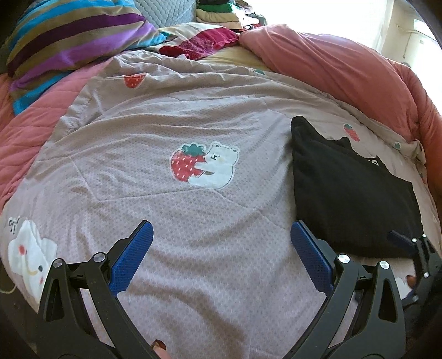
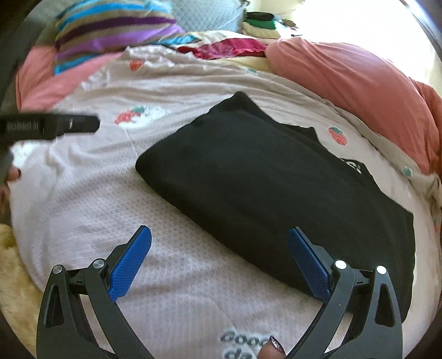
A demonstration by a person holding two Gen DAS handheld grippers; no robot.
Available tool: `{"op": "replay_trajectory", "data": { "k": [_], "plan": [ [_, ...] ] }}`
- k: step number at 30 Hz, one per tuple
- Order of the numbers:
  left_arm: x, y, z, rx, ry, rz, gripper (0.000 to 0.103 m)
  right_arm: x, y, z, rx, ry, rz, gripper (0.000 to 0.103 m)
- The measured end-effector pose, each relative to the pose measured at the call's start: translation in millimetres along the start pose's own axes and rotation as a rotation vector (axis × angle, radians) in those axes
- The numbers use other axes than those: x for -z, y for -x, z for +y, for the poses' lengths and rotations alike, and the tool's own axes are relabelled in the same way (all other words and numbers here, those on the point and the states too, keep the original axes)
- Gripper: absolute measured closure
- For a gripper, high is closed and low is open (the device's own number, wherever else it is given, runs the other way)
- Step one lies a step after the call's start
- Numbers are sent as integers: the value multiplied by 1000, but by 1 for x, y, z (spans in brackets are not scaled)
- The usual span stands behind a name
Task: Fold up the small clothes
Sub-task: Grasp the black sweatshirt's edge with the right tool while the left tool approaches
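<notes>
A black garment [image 1: 348, 193] lies folded flat on the pale pink bedspread [image 1: 193, 226]; it fills the middle and right of the right wrist view [image 2: 276, 187]. My left gripper [image 1: 221, 234] is open and empty, over bare bedspread to the left of the garment. My right gripper [image 2: 219, 240] is open and empty at the garment's near edge, its right finger [image 2: 309, 262] over the black cloth. The right gripper also shows at the right edge of the left wrist view [image 1: 420, 259], and the left one at the left of the right wrist view [image 2: 55, 125].
A striped pillow [image 1: 71, 36] lies at the far left, a salmon quilt [image 1: 345, 71] bunches along the far right, and red cloth [image 1: 204, 41] and stacked clothes [image 1: 221, 11] sit at the back. A strawberry-bear print [image 1: 204, 165] marks the bedspread's middle.
</notes>
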State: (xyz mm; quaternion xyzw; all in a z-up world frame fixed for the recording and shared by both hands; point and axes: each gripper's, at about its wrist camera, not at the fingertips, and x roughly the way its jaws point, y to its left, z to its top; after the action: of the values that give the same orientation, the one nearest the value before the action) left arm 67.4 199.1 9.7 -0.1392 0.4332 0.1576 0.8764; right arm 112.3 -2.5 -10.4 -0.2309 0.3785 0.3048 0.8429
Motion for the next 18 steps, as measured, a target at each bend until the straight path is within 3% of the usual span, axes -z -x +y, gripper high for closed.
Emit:
{"op": "replay_trajectory", "data": {
  "k": [13, 15, 18],
  "plan": [
    [-30, -30, -13, -44, -54, 23, 10, -33, -45, 21, 133, 111, -36, 4],
    [-34, -36, -15, -45, -62, 28, 10, -37, -45, 21, 143, 122, -62, 9],
    [-40, -43, -18, -42, -63, 36, 10, -39, -42, 19, 134, 117, -86, 27]
  ]
}}
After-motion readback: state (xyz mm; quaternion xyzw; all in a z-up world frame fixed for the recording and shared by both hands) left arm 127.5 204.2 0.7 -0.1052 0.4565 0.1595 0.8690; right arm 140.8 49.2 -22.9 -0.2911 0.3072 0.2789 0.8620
